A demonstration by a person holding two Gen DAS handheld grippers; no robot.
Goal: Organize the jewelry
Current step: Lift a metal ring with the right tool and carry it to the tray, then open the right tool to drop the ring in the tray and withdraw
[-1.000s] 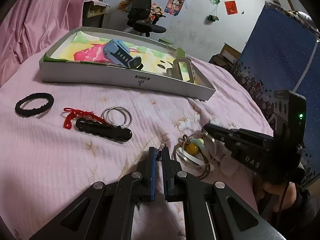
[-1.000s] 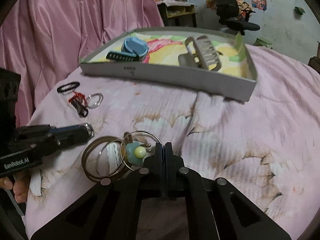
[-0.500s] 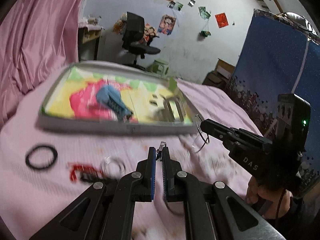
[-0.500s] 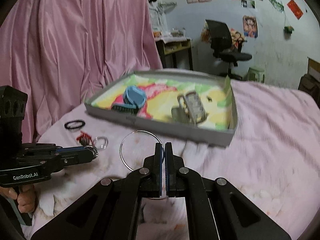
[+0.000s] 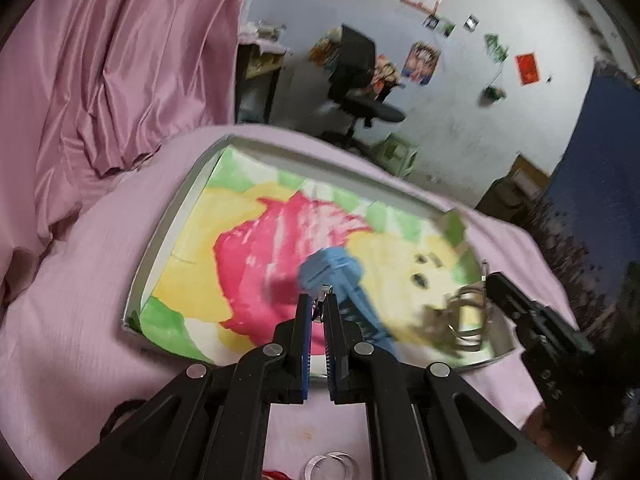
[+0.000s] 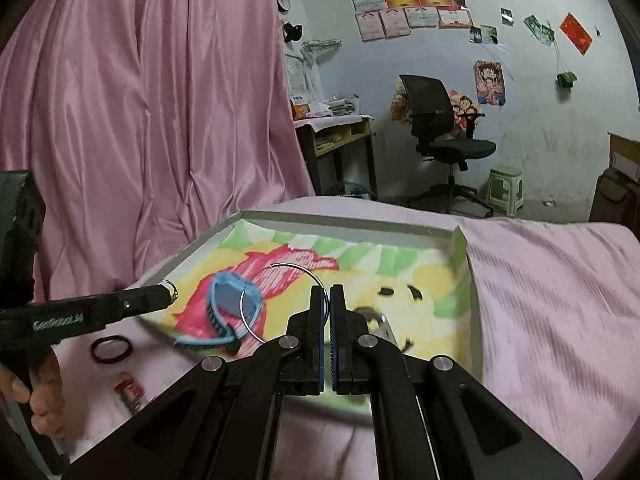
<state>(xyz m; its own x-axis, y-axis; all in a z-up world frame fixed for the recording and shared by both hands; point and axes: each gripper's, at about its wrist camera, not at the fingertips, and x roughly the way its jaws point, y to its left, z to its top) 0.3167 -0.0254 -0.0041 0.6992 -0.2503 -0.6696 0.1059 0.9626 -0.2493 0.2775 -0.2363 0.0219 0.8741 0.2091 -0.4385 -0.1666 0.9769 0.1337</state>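
Observation:
My left gripper [image 5: 316, 306] is shut on a small metal ring [image 5: 322, 291] and hangs over the near part of the grey tray [image 5: 160, 232] with its colourful lining. From the right wrist view the same gripper [image 6: 166, 295] shows the little ring [image 6: 172, 290] at its tip. My right gripper [image 6: 329, 295] is shut on a thin silver hoop [image 6: 256, 322], held above the tray [image 6: 340, 222]. In the tray lie a blue strap-like piece [image 6: 224, 312] and a beige hair claw [image 6: 374, 316], mostly hidden behind my fingers.
On the pink bedspread before the tray lie a black hair tie [image 6: 111, 349], a red piece [image 6: 130, 390] and silver rings [image 5: 332, 465]. A pink curtain [image 6: 140, 120] hangs at the left. A desk, an office chair [image 6: 436, 128] and a green stool stand beyond.
Both grippers rose from the bedspread and moved forward over the tray. The right one lifted the silver hoop off the pile of rings. The left kept its small ring.

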